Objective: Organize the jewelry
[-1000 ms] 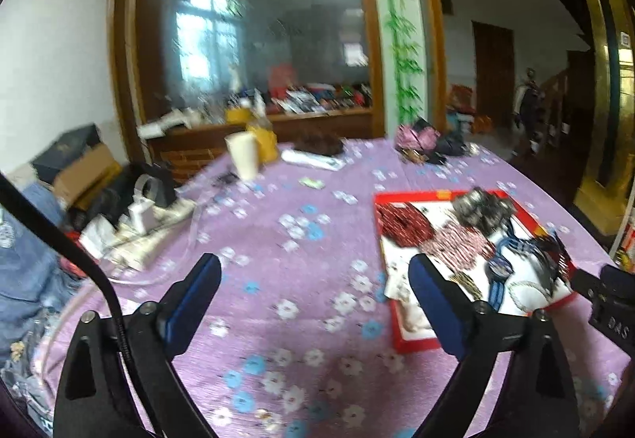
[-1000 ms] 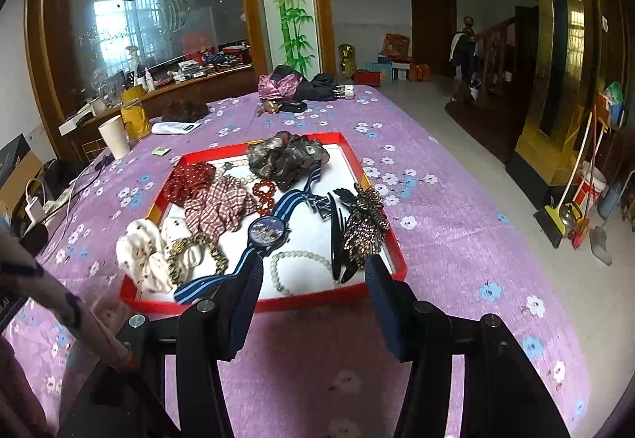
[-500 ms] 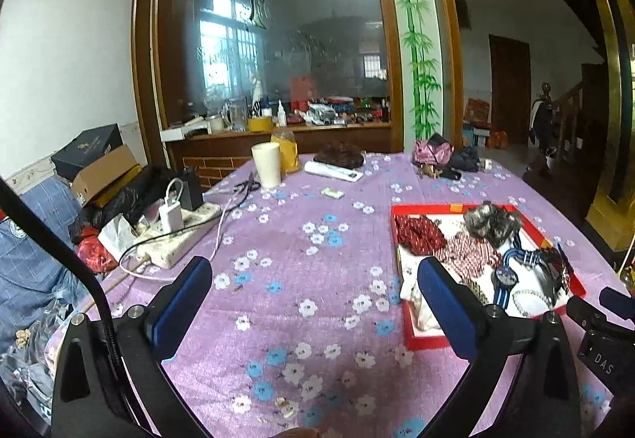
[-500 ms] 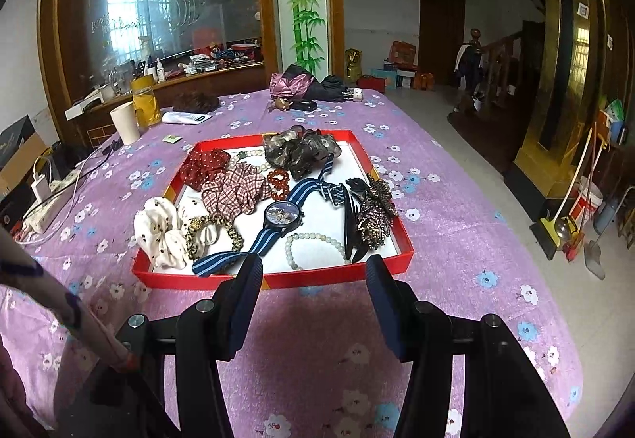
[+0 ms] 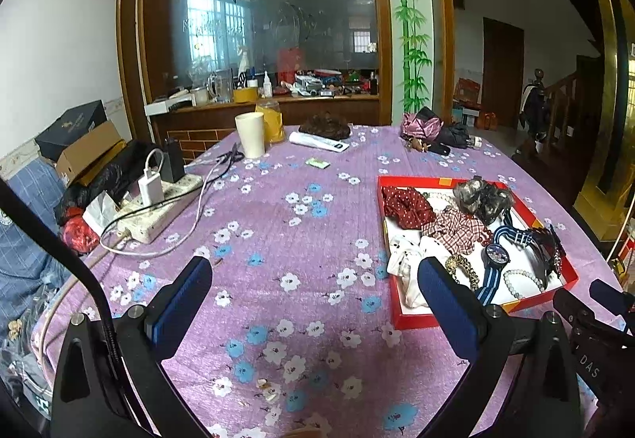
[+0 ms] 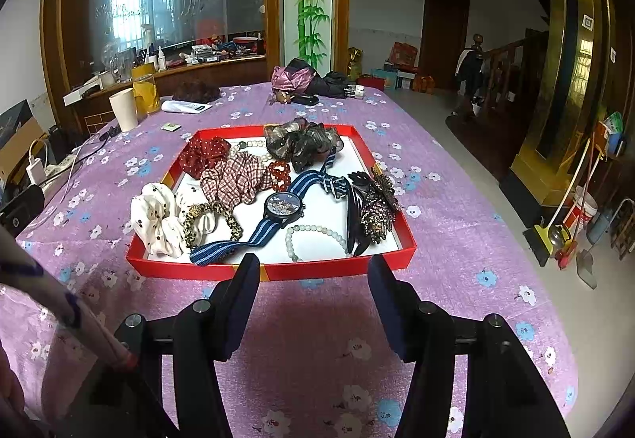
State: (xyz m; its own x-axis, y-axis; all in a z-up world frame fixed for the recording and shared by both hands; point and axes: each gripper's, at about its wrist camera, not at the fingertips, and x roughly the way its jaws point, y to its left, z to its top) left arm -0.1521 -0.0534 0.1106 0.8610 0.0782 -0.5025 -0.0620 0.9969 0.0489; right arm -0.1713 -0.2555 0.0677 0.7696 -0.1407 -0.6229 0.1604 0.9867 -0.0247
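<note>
A red tray [image 6: 341,269] with a white floor lies on the purple flowered tablecloth; it also shows in the left wrist view [image 5: 412,320]. It holds scrunchies, a blue striped watch [image 6: 283,205], a pale bead bracelet [image 6: 317,229], a red bead bracelet [image 6: 279,172] and dark hair clips [image 6: 373,207]. My right gripper [image 6: 313,279] is open and empty, just short of the tray's near rim. My left gripper [image 5: 313,287] is open and empty over bare cloth, left of the tray.
A power strip with chargers and cables [image 5: 154,207] lies at the table's left edge. A white cup [image 5: 250,134], a yellow jar, a dark wig and a folded umbrella [image 5: 424,124] stand at the far side. Boxes sit left of the table.
Both grippers have pulled back and risen a little, so the tray looks farther away. The left view has steadied and sharpened. Both stay open.
</note>
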